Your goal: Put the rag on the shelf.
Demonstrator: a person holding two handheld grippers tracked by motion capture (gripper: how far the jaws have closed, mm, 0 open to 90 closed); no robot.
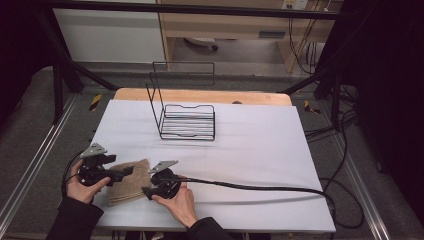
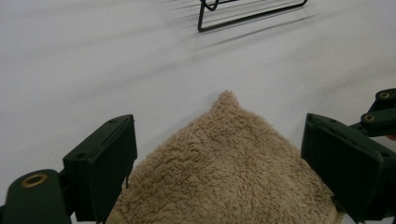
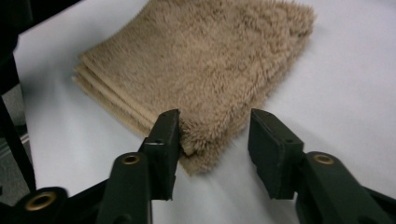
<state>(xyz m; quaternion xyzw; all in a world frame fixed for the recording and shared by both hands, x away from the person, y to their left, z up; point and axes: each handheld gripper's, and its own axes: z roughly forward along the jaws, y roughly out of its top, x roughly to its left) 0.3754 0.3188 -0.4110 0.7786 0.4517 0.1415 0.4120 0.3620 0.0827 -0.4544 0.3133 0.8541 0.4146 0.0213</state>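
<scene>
Folded tan fleece towel, pile shaggy, layered edges stacked, lies flat on white worktop. Right gripper straddles one corner, unclamped, one pad touching the pile. Left gripper spread wide around the opposite corner, released. Black wire rack stands well beyond both; grey floor, cables around.

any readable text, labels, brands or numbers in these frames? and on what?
None readable.
Folded tan towel: no tag or label visible.
Black wire rack: no marking.
Left gripper and right gripper: plain black jaws, no print.
Pale plate on the far cabinet: too small and blurred to read.
</scene>
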